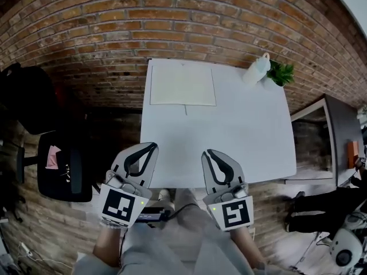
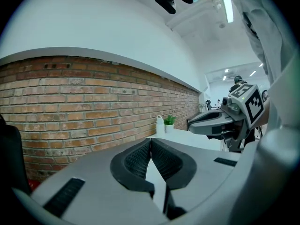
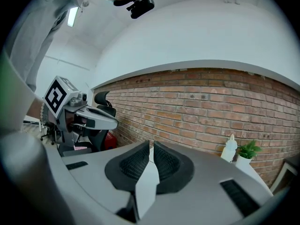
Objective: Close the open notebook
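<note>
Head camera down over table (image 1: pixel 241 142); left claw (image 2: pixel 150 140), right claw (image 3: pixel 151 144) cameras face brick wall (image 3: pixel 211 111).

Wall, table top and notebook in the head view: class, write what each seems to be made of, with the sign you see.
Wall: brick, rough and matte; red-brown blocks with pale mortar joints.
Table top: likely laminate or painted board, smooth matte white, no grain showing.
Notebook: paper, matte cream pages lying flat.

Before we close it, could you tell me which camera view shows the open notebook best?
The head view: the notebook lies flat, wholly visible, at the far edge of the table. Both gripper views skim low across the table, so it cannot be made out.
</note>
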The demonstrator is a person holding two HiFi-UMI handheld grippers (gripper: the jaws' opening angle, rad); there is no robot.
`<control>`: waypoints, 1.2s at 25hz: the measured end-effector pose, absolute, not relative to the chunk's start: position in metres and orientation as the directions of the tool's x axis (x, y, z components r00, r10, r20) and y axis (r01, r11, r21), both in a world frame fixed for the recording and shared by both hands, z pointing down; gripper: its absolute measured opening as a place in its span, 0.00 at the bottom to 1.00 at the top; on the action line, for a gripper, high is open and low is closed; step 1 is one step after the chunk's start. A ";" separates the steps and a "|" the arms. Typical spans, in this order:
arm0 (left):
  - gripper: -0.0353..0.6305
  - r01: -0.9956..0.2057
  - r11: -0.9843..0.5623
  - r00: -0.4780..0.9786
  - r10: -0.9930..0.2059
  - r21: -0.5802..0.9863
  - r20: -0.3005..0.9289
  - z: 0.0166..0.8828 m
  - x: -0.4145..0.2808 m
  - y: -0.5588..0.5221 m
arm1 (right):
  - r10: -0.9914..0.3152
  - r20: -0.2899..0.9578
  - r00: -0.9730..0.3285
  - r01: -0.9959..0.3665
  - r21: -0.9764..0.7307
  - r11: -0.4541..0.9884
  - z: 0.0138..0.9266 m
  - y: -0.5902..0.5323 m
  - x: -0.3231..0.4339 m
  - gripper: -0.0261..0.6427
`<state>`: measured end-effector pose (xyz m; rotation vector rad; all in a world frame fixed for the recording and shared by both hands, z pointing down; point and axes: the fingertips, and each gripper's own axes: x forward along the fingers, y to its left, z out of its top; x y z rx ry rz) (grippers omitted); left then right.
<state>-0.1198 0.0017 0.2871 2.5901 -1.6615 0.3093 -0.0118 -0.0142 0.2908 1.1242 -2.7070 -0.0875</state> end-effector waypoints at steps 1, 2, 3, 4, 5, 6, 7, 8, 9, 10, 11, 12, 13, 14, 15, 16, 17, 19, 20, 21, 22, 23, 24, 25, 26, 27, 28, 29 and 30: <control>0.08 -0.909 -0.413 0.394 -0.897 -0.062 0.198 0.289 -0.120 -0.002 | -0.703 0.170 -0.691 -0.690 0.134 0.711 0.292 -0.019 -0.012 0.12; 0.08 -0.913 -0.404 0.386 -0.900 -0.055 0.202 0.290 -0.121 -0.007 | -0.700 0.173 -0.693 -0.687 0.135 0.714 0.293 -0.024 -0.011 0.12; 0.08 -0.917 -0.396 0.379 -0.902 -0.050 0.207 0.292 -0.121 -0.011 | -0.697 0.176 -0.695 -0.684 0.136 0.717 0.295 -0.030 -0.010 0.12; 0.08 -0.920 -0.390 0.372 -0.904 -0.049 0.211 0.293 -0.121 -0.016 | -0.694 0.180 -0.697 -0.681 0.138 0.719 0.297 -0.035 -0.009 0.12; 0.08 -0.922 -0.384 0.365 -0.906 -0.050 0.214 0.295 -0.121 -0.020 | -0.691 0.185 -0.699 -0.677 0.142 0.722 0.299 -0.041 -0.009 0.12; 0.08 -0.925 -0.378 0.359 -0.908 -0.051 0.216 0.296 -0.121 -0.025 | -0.688 0.191 -0.701 -0.672 0.146 0.726 0.301 -0.046 -0.008 0.12; 0.08 -0.927 -0.371 0.353 -0.910 -0.049 0.217 0.298 -0.120 -0.029 | -0.683 0.197 -0.703 -0.666 0.153 0.730 0.304 -0.052 -0.008 0.12; 0.08 -0.930 -0.365 0.347 -0.912 -0.045 0.219 0.300 -0.120 -0.033 | -0.678 0.202 -0.706 -0.659 0.163 0.735 0.306 -0.058 -0.008 0.12; 0.08 -0.932 -0.359 0.341 -0.913 -0.042 0.222 0.302 -0.121 -0.038 | -0.673 0.207 -0.710 -0.650 0.176 0.739 0.309 -0.063 -0.008 0.12; 0.08 -0.935 -0.352 0.335 -0.915 -0.039 0.225 0.304 -0.121 -0.042 | -0.667 0.213 -0.714 -0.640 0.190 0.745 0.311 -0.069 -0.009 0.12; 0.08 -0.938 -0.345 0.328 -0.916 -0.038 0.229 0.307 -0.122 -0.047 | -0.661 0.221 -0.717 -0.628 0.205 0.750 0.314 -0.075 -0.010 0.12; 0.08 -0.940 -0.339 0.322 -0.918 -0.038 0.233 0.309 -0.122 -0.051 | -0.653 0.233 -0.720 -0.615 0.221 0.757 0.317 -0.081 -0.011 0.12; 0.08 -0.943 -0.332 0.315 -0.920 -0.037 0.235 0.311 -0.123 -0.056 | -0.645 0.248 -0.723 -0.601 0.235 0.764 0.320 -0.087 -0.012 0.12; 0.08 -0.945 -0.325 0.308 -0.922 -0.035 0.237 0.313 -0.123 -0.060 | -0.636 0.265 -0.725 -0.586 0.247 0.772 0.324 -0.094 -0.012 0.12; 0.08 -0.948 -0.316 0.300 -0.924 -0.031 0.239 0.315 -0.123 -0.064 | -0.626 0.282 -0.727 -0.571 0.257 0.779 0.329 -0.100 -0.013 0.12; 0.08 -0.951 -0.307 0.292 -0.925 -0.027 0.242 0.317 -0.124 -0.067 | -0.617 0.299 -0.728 -0.557 0.266 0.787 0.333 -0.106 -0.014 0.12; 0.08 -0.954 -0.298 0.283 -0.927 -0.025 0.246 0.319 -0.125 -0.071 | -0.608 0.313 -0.730 -0.543 0.274 0.794 0.337 -0.113 -0.016 0.12; 0.08 -0.958 -0.285 0.268 -0.929 -0.031 0.255 0.324 -0.128 -0.077 | -0.592 0.337 -0.732 -0.518 0.288 0.805 0.345 -0.126 -0.021 0.12; 0.08 -0.960 -0.279 0.261 -0.930 -0.035 0.260 0.326 -0.129 -0.081 | -0.586 0.347 -0.732 -0.509 0.293 0.809 0.349 -0.133 -0.024 0.12; 0.08 -0.961 -0.274 0.255 -0.931 -0.038 0.262 0.328 -0.131 -0.084 | -0.581 0.356 -0.732 -0.501 0.297 0.813 0.354 -0.140 -0.026 0.12; 0.08 -0.963 -0.267 0.248 -0.932 -0.040 0.264 0.330 -0.132 -0.088 | -0.576 0.367 -0.731 -0.492 0.301 0.817 0.359 -0.147 -0.029 0.12; 0.08 -0.964 -0.261 0.241 -0.934 -0.043 0.265 0.331 -0.134 -0.091 | -0.568 0.378 -0.731 -0.480 0.308 0.822 0.364 -0.154 -0.032 0.13; 0.08 -0.966 -0.255 0.234 -0.935 -0.047 0.267 0.333 -0.136 -0.095 | -0.559 0.391 -0.731 -0.466 0.313 0.828 0.368 -0.160 -0.036 0.14; 0.08 -0.968 -0.248 0.226 -0.936 -0.049 0.271 0.334 -0.138 -0.098 | -0.549 0.402 -0.733 -0.453 0.314 0.834 0.373 -0.166 -0.040 0.17; 0.08 -0.969 -0.240 0.218 -0.937 -0.050 0.274 0.336 -0.140 -0.101 | -0.538 0.412 -0.735 -0.440 0.313 0.842 0.378 -0.171 -0.045 0.20; 0.08 -0.971 -0.233 0.210 -0.938 -0.051 0.277 0.338 -0.142 -0.104 | -0.527 0.422 -0.738 -0.424 0.318 0.848 0.383 -0.176 -0.049 0.21; 0.08 -0.973 -0.226 0.204 -0.938 -0.051 0.279 0.340 -0.143 -0.107 | -0.518 0.432 -0.738 -0.405 0.331 0.852 0.388 -0.182 -0.053 0.22; 0.08 -0.974 -0.221 0.198 -0.939 -0.053 0.281 0.342 -0.144 -0.109 | -0.511 0.442 -0.737 -0.384 0.349 0.855 0.393 -0.187 -0.057 0.23; 0.08 -0.975 -0.217 0.193 -0.940 -0.055 0.282 0.344 -0.145 -0.111 | -0.505 0.452 -0.735 -0.363 0.367 0.857 0.398 -0.191 -0.061 0.25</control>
